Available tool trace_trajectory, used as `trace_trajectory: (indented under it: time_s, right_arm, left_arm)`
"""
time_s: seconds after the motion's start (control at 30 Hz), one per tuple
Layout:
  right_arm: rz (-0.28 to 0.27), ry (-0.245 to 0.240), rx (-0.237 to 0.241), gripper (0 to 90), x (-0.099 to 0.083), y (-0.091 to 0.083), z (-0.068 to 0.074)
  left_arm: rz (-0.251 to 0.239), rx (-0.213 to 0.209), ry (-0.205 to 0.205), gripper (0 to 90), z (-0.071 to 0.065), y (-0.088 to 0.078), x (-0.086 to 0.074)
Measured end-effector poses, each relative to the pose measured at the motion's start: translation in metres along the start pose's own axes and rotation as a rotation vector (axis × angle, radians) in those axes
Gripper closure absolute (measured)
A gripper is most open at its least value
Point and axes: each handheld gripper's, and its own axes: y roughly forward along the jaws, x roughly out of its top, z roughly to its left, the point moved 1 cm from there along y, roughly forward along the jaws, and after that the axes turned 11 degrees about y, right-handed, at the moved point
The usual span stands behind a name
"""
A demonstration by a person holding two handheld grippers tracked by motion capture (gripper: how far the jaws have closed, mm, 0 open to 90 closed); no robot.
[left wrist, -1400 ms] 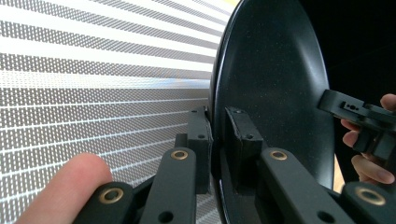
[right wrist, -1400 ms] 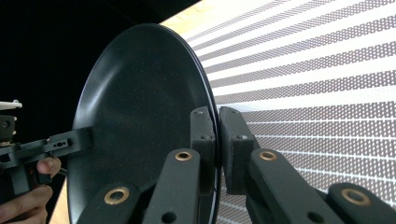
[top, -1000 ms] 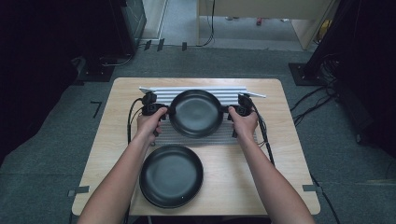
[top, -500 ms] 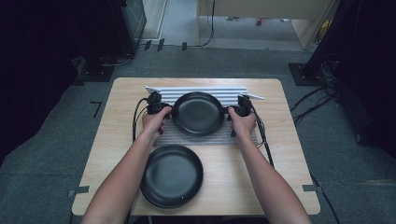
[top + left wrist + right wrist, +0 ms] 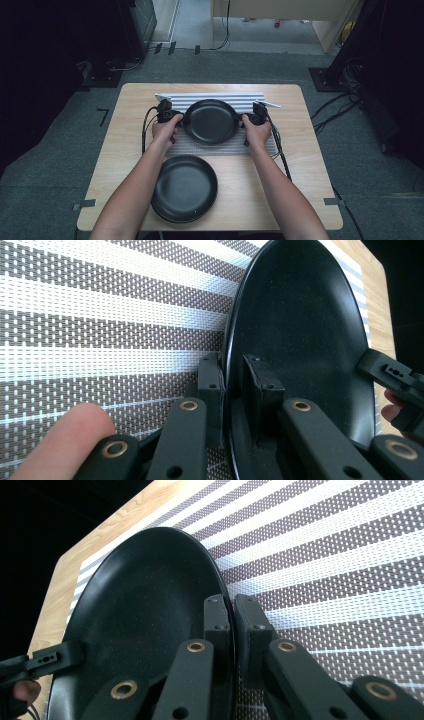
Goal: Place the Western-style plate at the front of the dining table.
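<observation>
Grippers [image 5: 182, 119] pinching plate [image 5: 210, 121] rims, mat [image 5: 220, 148] beneath

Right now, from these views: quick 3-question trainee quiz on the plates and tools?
1. True or false: both tools grip the same plate.
2. How many black plates are on the table?
3. What does the gripped plate sit over? A) bare wood B) striped mat C) the other plate

Key:
1. True: left tool and right tool clamp opposite rims of the far plate.
2. Two; the near plate lies untouched.
3. B, the striped mat.
</observation>
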Motion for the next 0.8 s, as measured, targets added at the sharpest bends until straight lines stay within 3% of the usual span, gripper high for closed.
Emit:
trace_trajectory:
  time_s: [0.23, 0.4, 0.57, 0.6, 0.7, 0.8]
  right_arm:
    - [-0.026, -0.016, 0.000, 85.5, -0.001, 0.002, 0.001]
    - [-0.039, -0.058, -0.009, 84.4, -0.003, 0.002, 0.003]
    - [-0.054, -0.121, 0.019, 68.7, -0.005, 0.000, 0.006]
    - [-0.067, -0.133, 0.008, 66.9, -0.006, -0.002, 0.007]
    - [-0.109, -0.170, -0.014, 59.9, -0.005, -0.006, 0.010]
    - [-0.120, -0.180, 0.023, 53.7, -0.003, -0.011, 0.013]
  left_arm:
    - [-0.010, -0.025, -0.022, 79.6, 0.006, 0.002, -0.003]
    - [-0.021, -0.031, -0.003, 75.9, 0.004, 0.002, -0.004]
    - [-0.044, -0.053, 0.043, 63.3, 0.003, 0.000, -0.007]
    - [-0.051, -0.045, 0.053, 58.7, 0.003, -0.002, -0.008]
    - [-0.062, 0.036, 0.115, 46.1, 0.000, -0.009, -0.009]
    - [-0.071, 0.081, 0.172, 36.7, -0.006, -0.018, -0.011]
